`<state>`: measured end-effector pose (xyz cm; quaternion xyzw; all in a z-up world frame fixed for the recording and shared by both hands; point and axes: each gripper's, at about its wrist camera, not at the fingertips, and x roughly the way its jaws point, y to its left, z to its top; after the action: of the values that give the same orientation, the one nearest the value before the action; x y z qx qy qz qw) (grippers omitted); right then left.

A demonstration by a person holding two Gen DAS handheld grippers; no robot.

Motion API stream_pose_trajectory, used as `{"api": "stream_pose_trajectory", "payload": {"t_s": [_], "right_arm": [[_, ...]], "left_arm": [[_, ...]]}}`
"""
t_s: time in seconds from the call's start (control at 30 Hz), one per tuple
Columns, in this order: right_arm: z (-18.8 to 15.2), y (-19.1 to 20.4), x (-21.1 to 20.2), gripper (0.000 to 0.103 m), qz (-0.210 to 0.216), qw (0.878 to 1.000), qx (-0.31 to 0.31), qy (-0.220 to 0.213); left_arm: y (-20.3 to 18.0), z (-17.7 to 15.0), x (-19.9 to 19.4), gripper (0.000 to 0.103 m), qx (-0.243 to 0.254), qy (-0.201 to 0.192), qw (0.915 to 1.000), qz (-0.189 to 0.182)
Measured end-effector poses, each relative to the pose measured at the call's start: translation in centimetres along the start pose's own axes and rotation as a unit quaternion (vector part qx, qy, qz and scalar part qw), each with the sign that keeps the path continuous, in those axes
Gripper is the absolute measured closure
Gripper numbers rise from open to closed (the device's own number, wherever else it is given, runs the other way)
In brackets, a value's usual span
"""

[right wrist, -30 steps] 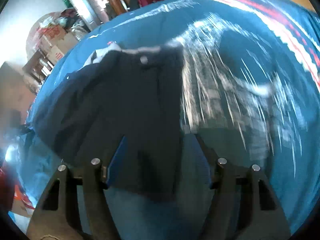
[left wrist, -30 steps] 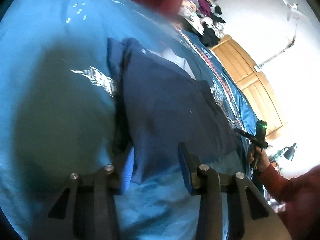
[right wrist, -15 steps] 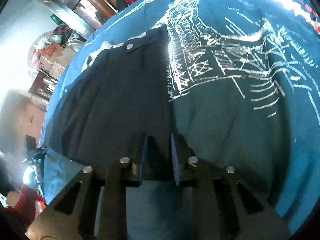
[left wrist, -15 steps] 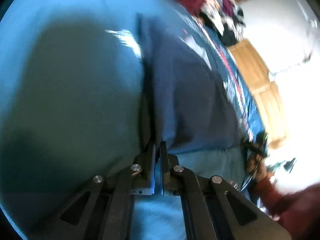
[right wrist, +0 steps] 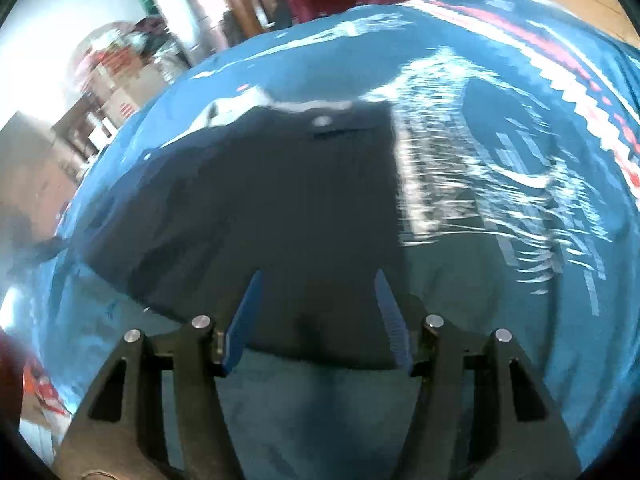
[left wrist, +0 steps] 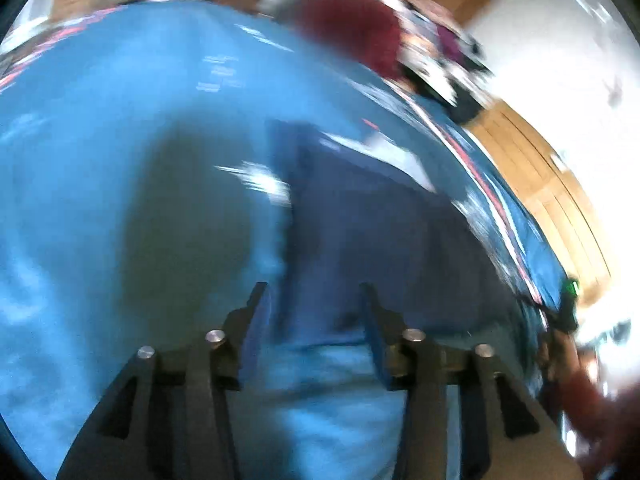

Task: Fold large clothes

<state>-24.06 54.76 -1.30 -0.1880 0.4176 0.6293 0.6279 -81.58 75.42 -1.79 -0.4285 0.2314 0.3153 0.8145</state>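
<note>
Two hand-held grippers are what I am working with here, and both stand released: the left hand-held gripper [left wrist: 314, 312] has its blue-padded jaws spread over the near left edge of the garment, and the right hand-held gripper [right wrist: 318, 308] has its jaws spread over the near right corner, neither one holding cloth. The garment is a dark navy folded piece of clothing [right wrist: 280, 208], lying flat in a rough rectangle on the blue bedspread with white line print and a red-and-white border [right wrist: 500, 184]; a pale button [right wrist: 321, 121] and a strip of white lining show at its far end. I cannot tell whether it is trousers or a jacket, as both views are smeared by motion. My reading is that one fold is laid down and I am between grips, hovering at the near hem. The next move, as I judge it, calls for lowering both sets of jaws onto the near corners, pinching all layers together and not the bedspread beneath, then carrying that edge evenly toward the far end.
</note>
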Motion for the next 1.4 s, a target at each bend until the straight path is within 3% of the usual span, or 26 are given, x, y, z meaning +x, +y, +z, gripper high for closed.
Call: {"api": "stream_pose_trajectory", "payload": {"t_s": [0.07,0.1,0.13,0.2,0.23,0.3,0.33,0.4,0.47,0.5,0.57,0.67,0.77,0.87,1.1,1.23,1.33,1.4], "right_arm": [[-0.3,1.3,0.8,0.044,0.015,1.000,-0.006,0.009],[-0.5,1.6,1.0,0.044,0.018,1.000,-0.006,0.013],[-0.6,1.8,1.0,0.044,0.020,1.000,-0.006,0.016],[-1.1,2.3,0.7,0.042,0.022,1.000,-0.008,0.019],[-1.2,2.4,0.5,0.039,0.020,1.000,-0.011,0.018],[-1.6,2.8,0.2,0.033,0.013,1.000,-0.018,0.018],[-1.6,3.0,0.2,0.031,0.016,1.000,-0.018,0.019],[-1.7,3.5,0.5,0.031,0.022,0.999,-0.017,0.019],[-1.7,4.4,0.9,0.031,0.033,0.999,-0.017,0.021],[-1.7,4.9,1.1,0.031,0.038,0.999,-0.019,0.022],[-1.8,6.1,1.5,0.031,0.046,0.998,-0.029,0.026],[-2.1,7.1,1.8,0.029,0.052,0.997,-0.040,0.028],[-2.5,7.3,2.2,0.029,0.056,0.997,-0.037,0.035],[-2.7,7.3,2.7,0.028,0.058,0.997,-0.029,0.040],[-2.8,8.3,2.3,0.029,0.065,0.996,-0.051,0.037],[-3.3,8.3,3.0,0.028,0.069,0.996,-0.042,0.042],[-3.0,9.1,2.8,0.028,0.077,0.995,-0.044,0.039],[-2.2,10.1,2.6,0.028,0.087,0.994,-0.058,0.035]], "left_arm": [[0.1,-0.2,3.0,0.047,0.000,0.043,0.9990,0.014],[1.2,-0.5,4.0,0.050,-0.009,0.058,0.9971,0.047],[2.1,-0.6,4.4,0.065,-0.015,0.063,0.9959,0.062],[3.9,-0.8,2.5,0.068,-0.061,0.036,0.9958,0.058],[4.2,-1.0,0.5,0.070,-0.068,0.011,0.9945,0.080],[4.8,-1.8,-2.7,0.059,-0.098,-0.025,0.9889,0.109],[4.8,-2.5,-3.9,0.052,-0.121,-0.044,0.9868,0.098],[3.9,-3.7,-5.2,0.050,-0.150,-0.065,0.9863,0.021],[2.0,-4.7,-5.0,0.038,-0.155,-0.065,0.9851,-0.038],[1.1,-5.4,-4.1,0.035,-0.174,-0.065,0.9791,-0.083],[0.4,-6.4,-1.9,0.034,-0.204,-0.048,0.9709,-0.116],[-0.1,-7.2,0.5,0.034,-0.220,-0.039,0.9708,-0.088],[-0.4,-6.8,1.4,0.031,-0.232,-0.061,0.9684,-0.066],[-1.1,-5.7,1.9,0.030,-0.215,-0.067,0.9739,-0.028],[0.8,-4.9,2.8,0.029,-0.252,-0.105,0.9620,-0.003],[-1.0,-3.8,4.7,0.000,-0.241,-0.118,0.9633,-0.001],[-1.4,-3.2,5.8,0.001,-0.239,-0.124,0.9629,0.011],[-1.5,-2.6,5.9,0.015,-0.237,-0.137,0.9618,0.005]]}}
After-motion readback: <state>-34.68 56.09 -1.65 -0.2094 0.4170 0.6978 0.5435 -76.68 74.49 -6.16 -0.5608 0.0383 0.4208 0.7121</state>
